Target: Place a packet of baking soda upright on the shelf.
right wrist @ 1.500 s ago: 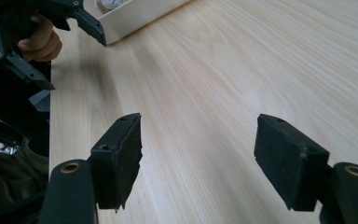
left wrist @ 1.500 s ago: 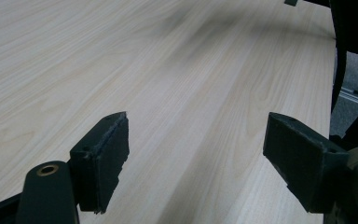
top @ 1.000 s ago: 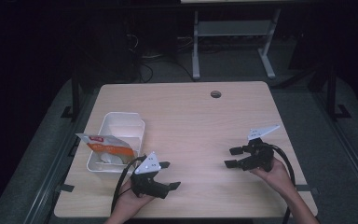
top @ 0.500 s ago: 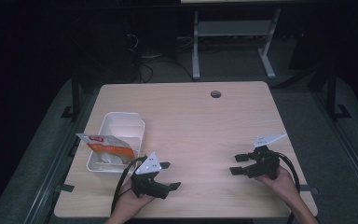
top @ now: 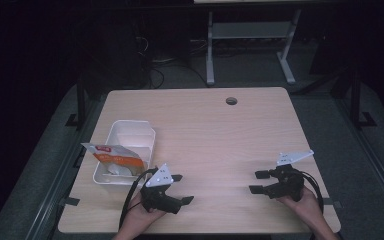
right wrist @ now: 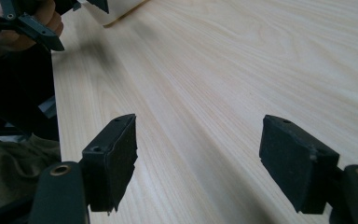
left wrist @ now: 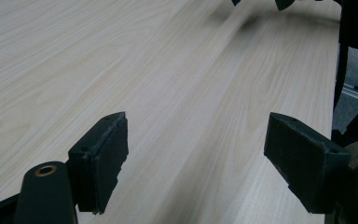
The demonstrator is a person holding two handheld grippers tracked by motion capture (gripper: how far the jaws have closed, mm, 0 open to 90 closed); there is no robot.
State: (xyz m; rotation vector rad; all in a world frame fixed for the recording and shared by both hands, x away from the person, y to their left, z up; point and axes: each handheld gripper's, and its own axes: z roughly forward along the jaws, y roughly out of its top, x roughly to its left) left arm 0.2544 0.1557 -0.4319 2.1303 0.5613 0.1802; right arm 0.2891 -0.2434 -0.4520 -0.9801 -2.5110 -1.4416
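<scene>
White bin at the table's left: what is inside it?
An orange and white packet lies across the bin, its left end poking over the rim. Something white shows beneath it; the rest of the floor under the packet is covered. The far half looks bare.

A wooden table (top: 205, 130) carries a white bin (top: 139, 131) near its left edge; an orange-and-white packet (top: 115, 156) lies in the bin. The left gripper (top: 181, 189) rests near the front edge, jaws apart. The right gripper (top: 256, 182) sits at front right, jaws apart, empty.
</scene>
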